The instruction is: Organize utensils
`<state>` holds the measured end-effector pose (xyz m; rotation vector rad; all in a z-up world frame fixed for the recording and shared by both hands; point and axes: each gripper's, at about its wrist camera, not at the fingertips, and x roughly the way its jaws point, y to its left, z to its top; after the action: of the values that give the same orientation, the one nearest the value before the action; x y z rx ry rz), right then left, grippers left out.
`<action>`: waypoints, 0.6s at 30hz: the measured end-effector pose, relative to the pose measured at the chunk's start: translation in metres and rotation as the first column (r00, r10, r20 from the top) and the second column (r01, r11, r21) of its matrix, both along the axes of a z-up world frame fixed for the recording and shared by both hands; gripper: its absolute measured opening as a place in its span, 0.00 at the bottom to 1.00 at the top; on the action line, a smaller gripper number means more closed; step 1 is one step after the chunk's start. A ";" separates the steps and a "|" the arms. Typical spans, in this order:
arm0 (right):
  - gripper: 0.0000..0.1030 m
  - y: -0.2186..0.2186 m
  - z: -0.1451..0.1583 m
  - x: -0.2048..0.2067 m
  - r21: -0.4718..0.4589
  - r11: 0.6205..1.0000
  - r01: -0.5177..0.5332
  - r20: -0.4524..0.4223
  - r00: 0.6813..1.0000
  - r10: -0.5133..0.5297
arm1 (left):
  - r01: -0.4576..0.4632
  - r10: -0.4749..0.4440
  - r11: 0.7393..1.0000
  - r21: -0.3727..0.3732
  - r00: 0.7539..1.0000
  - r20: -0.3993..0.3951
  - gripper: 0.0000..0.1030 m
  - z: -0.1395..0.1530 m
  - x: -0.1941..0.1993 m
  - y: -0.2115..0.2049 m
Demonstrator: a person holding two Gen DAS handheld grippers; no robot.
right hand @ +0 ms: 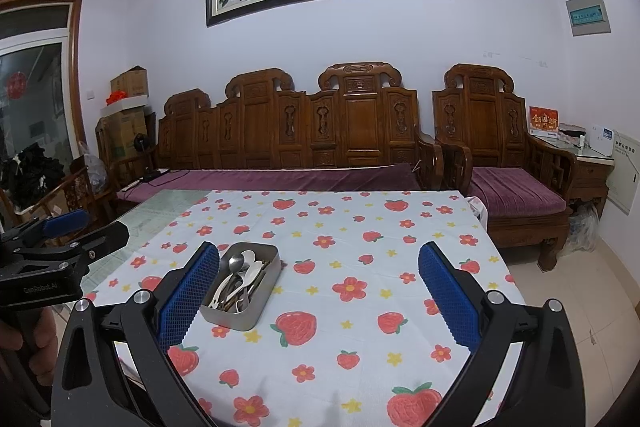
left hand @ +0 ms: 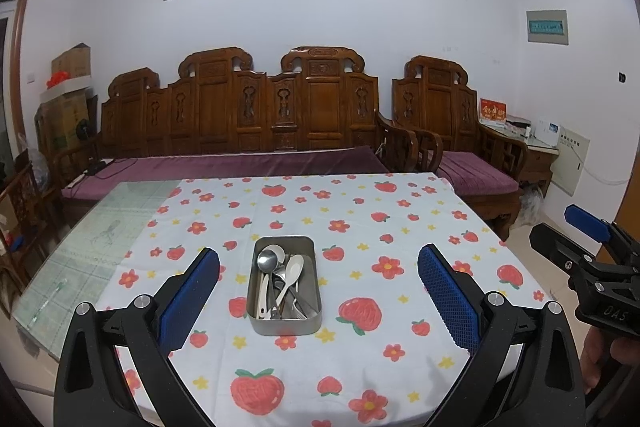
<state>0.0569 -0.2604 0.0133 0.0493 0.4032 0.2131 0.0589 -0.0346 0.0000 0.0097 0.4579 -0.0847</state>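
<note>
A rectangular metal tin [left hand: 285,323] stands on the table's strawberry-print cloth [left hand: 360,227]. It holds several utensils: a steel spoon [left hand: 267,261], a white spoon [left hand: 294,267] and other steel pieces. My left gripper [left hand: 318,255] is open and empty, raised in front of the tin, which lies between its blue pads. My right gripper [right hand: 319,255] is open and empty; in the right wrist view the tin [right hand: 236,315] sits next to its left finger [right hand: 188,291]. Each gripper shows at the edge of the other's view: the right [left hand: 592,251] and the left [right hand: 60,235].
The cloth leaves a strip of bare glass tabletop [left hand: 80,247] at the left. A carved wooden bench with a purple cushion [left hand: 240,163] stands behind the table, an armchair [left hand: 460,147] at the right, and stacked cardboard boxes [left hand: 68,99] at the left.
</note>
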 end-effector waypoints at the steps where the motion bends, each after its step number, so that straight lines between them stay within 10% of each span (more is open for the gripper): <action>1: 0.98 0.000 0.000 0.000 -0.001 1.000 0.000 0.000 1.000 0.000 | 0.000 0.000 1.000 -0.001 1.000 0.000 0.93 0.000 0.000 0.000; 18: 0.98 0.000 0.001 -0.002 0.001 1.000 0.000 0.000 1.000 0.000 | -0.002 0.002 1.000 -0.003 1.000 0.003 0.93 0.002 -0.002 0.000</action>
<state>0.0545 -0.2599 0.0144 0.0506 0.4032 0.2134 0.0573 -0.0346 0.0024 0.0061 0.4545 -0.0837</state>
